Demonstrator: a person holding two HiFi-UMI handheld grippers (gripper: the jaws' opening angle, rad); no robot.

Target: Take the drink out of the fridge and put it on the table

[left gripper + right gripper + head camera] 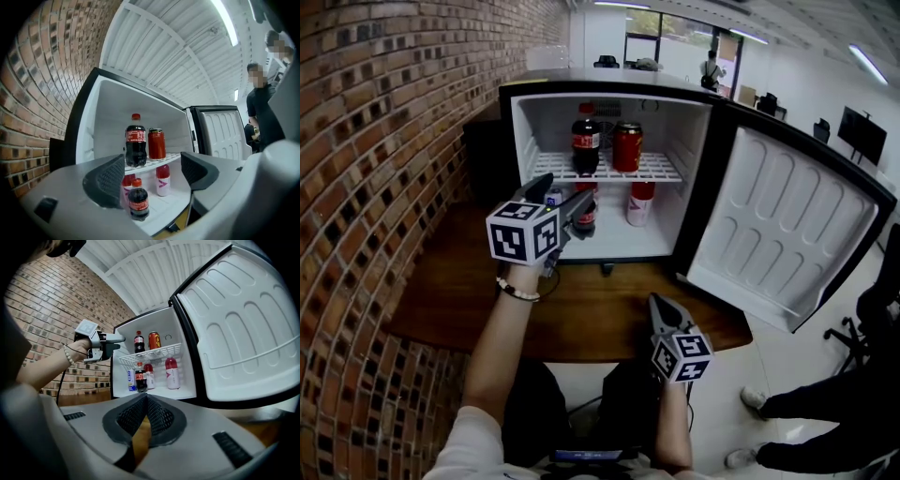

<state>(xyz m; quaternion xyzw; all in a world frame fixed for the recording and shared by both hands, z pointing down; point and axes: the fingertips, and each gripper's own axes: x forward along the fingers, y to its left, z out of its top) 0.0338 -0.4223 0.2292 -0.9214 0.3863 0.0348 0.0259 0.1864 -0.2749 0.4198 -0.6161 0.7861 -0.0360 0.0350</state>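
The black mini fridge [514, 122] stands open on the wooden table [591, 314]. On its wire shelf [661, 171] are a tall cola bottle [586, 142] and a red can [626, 146]. Below stand a small cola bottle [585, 217], two red-and-white bottles [640, 202] and a small carton [131, 379]. My left gripper [570, 191] hovers at the fridge mouth, open and holding nothing; the small cola bottle [138, 201] shows low between its jaws, farther in. My right gripper [659, 303] is shut and empty, low over the table's front edge, pointing at the fridge [154, 317].
The white-lined fridge door [783, 234] swings out to the right, past the table edge. A brick wall [375, 141] closes off the left side. A person's legs and shoes [759, 403] and an office chair [862, 319] are at the lower right; other people [260, 108] stand behind.
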